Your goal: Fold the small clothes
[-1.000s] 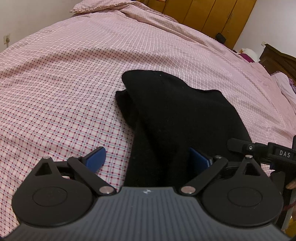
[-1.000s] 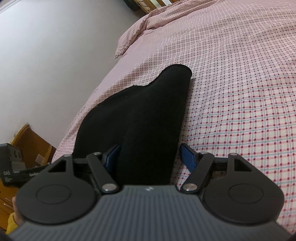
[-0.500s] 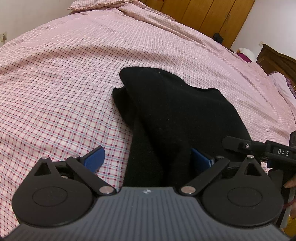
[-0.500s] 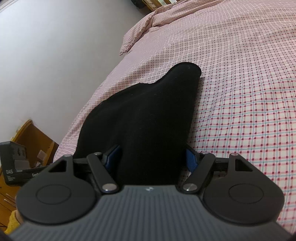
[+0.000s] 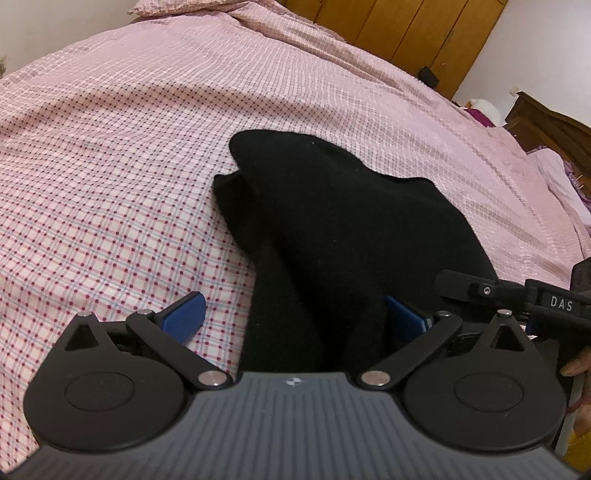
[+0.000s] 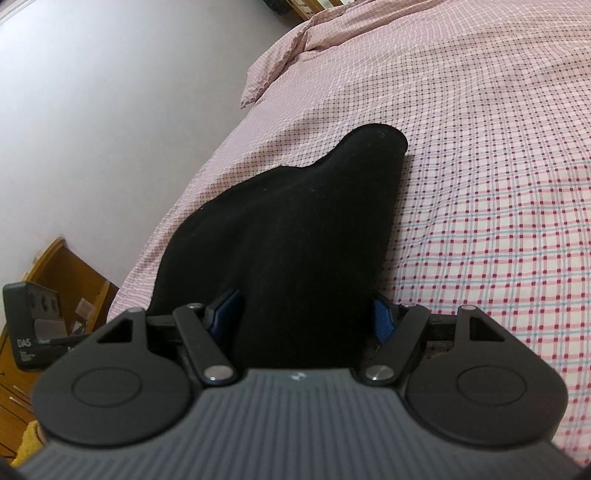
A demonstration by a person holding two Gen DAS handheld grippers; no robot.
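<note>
black garment [image 5: 332, 236], folded with one layer over another, lies on the bed [image 5: 110, 166]; its near end runs up between the fingers of both my tools. my left hand-held gripper [image 5: 295, 317] stands wide open: the left blue pad [image 5: 183, 314] rests over the checked sheet clear of the cloth, the right blue pad [image 5: 406, 317] sits against the dark fabric, nothing clamped. my right hand-held gripper [image 6: 303, 317] also straddles the black garment [image 6: 295, 229], its blue pads [image 6: 382, 321] set at either side of the cloth; whether they press it i cannot tell. beyond, the cloth narrows to a rounded tip on the pink checked bed [image 6: 498, 166]. farther off, a pillow [image 5: 173, 5], wooden wardrobe doors [image 5: 406, 29] and a pale wall [image 6: 110, 110].
</note>
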